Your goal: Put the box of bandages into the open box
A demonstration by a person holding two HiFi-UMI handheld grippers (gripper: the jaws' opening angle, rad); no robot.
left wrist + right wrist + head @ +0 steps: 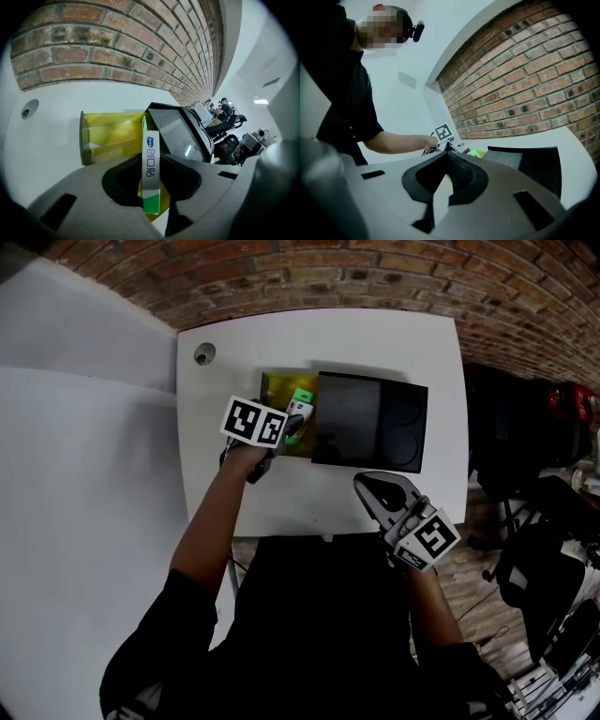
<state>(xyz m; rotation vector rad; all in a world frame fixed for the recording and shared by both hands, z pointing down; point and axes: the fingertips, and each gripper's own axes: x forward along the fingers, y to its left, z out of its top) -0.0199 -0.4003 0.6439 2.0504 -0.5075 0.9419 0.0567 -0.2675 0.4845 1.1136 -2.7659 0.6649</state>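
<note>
Bandage box (150, 159) stands on edge, pinched by the left tool (152, 187) over the yellow open box (105, 138) beside a black lid (180, 133); it should be lowered level, clear of the walls, then released; right tool (443, 180) pressed together, empty.

Open box (108, 136) partly behind black cover (178, 131)

There's the open box (275, 386) on the bench (412, 352), lid (370, 423) lying just to its right. The left tool (296, 420) holds the box of bandages (302, 397) over that box's right end; the right tool (378, 489) is nearer, well apart.
</note>
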